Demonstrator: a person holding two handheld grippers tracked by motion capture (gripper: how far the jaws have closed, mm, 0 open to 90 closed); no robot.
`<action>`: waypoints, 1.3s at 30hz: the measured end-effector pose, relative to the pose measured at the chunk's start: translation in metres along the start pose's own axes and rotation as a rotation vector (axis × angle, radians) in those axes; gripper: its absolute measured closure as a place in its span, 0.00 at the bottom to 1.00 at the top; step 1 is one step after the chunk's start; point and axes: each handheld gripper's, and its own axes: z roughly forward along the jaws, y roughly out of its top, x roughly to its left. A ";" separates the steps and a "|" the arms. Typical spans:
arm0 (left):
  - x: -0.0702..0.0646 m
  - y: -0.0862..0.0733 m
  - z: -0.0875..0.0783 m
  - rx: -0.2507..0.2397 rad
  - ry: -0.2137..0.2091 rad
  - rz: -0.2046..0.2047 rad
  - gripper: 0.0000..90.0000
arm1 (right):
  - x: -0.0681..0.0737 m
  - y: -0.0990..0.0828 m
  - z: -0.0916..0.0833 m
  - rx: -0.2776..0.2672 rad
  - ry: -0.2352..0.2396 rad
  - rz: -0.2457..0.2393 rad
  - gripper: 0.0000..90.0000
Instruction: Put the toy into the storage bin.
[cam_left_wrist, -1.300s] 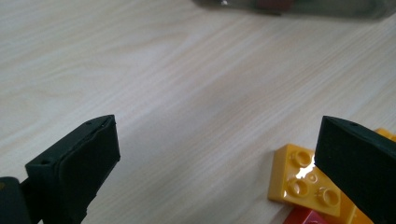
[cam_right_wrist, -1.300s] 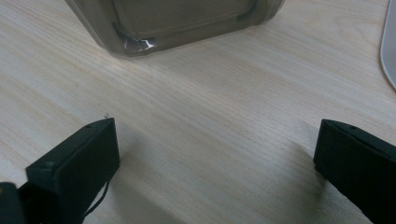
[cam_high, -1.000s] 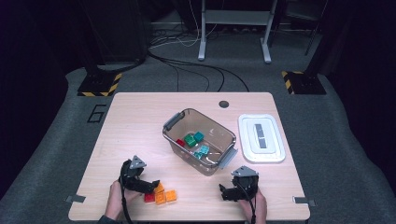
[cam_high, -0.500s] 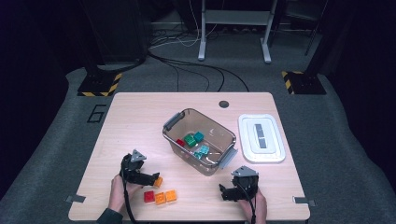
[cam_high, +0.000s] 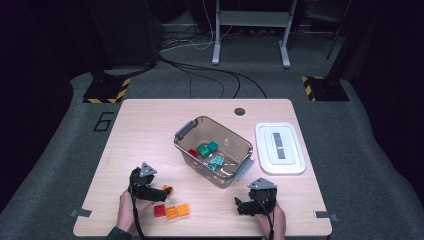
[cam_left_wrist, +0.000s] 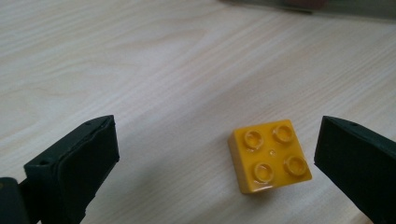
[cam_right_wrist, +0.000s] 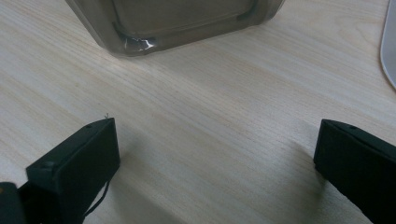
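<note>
left gripper gapes wide around a glossy, seemingly plastic, four-studded yellow brick; nothing gripped.

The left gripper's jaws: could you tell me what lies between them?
In the left gripper view, one yellow brick lies studs-up on the bare table between the open jaws of the left gripper, nearer one jaw, touching neither.

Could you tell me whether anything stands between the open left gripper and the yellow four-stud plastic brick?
Nothing visible does: the yellow four-stud plastic brick lies on bare wooden table between the left gripper's open jaws, nearer one.
</note>
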 end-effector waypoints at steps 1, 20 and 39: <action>0.000 -0.001 0.001 0.009 -0.003 0.010 0.00 | 0.000 0.000 0.000 -0.002 0.000 -0.005 0.00; -0.011 -0.007 0.001 0.040 -0.012 0.078 0.54 | 0.000 0.000 0.000 -0.001 -0.001 -0.002 0.00; -0.007 -0.006 -0.004 -0.029 -0.039 0.069 0.65 | 0.000 0.000 0.000 -0.001 -0.002 -0.002 0.00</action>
